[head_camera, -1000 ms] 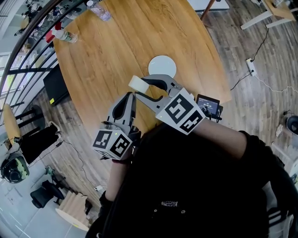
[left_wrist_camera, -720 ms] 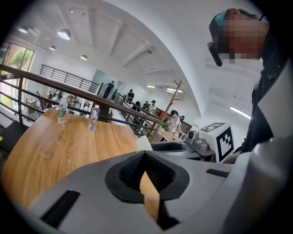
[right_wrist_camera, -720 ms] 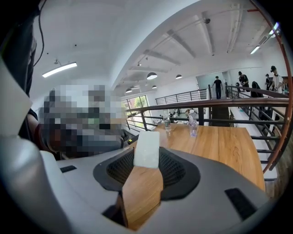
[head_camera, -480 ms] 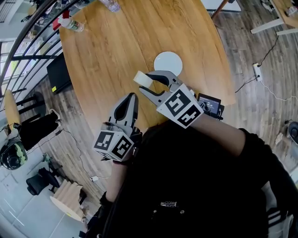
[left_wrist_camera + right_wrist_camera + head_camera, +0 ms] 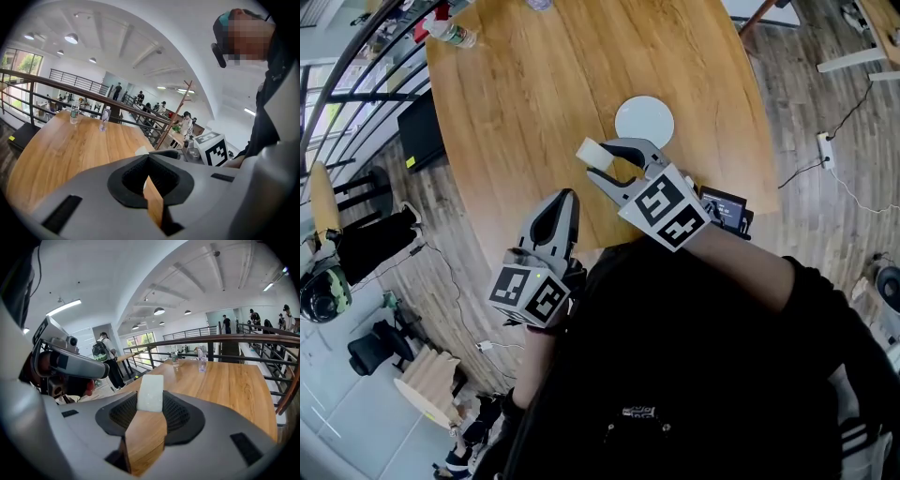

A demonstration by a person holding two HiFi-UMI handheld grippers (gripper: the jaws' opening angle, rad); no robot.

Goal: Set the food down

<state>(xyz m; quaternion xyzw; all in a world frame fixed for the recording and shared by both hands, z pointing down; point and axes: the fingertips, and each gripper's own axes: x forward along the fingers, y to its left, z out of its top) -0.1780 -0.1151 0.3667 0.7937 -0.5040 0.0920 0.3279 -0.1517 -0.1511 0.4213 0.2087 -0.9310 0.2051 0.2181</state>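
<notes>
A white block of food (image 5: 592, 153) sits pinched between the tips of my right gripper (image 5: 600, 163), above the wooden table (image 5: 534, 94) and just short of a small round white plate (image 5: 644, 120). In the right gripper view the food (image 5: 150, 393) stands upright between the jaws of that gripper (image 5: 150, 404), which are shut on it. My left gripper (image 5: 565, 197) hovers lower left of it over the table's near edge, jaws shut with nothing between them. In the left gripper view the tips of the left gripper (image 5: 148, 157) meet, and the right gripper's marker cube (image 5: 212, 147) shows beyond.
Two bottles (image 5: 450, 36) stand at the table's far left edge beside a railing (image 5: 356, 75). A small black device with a screen (image 5: 724, 208) lies at the near right edge. A power strip (image 5: 825, 145) and cables lie on the floor to the right.
The head view has drifted, so the table sits a little further right in the picture. Both grippers keep nearly the same places relative to the plate, and the food stays held.
</notes>
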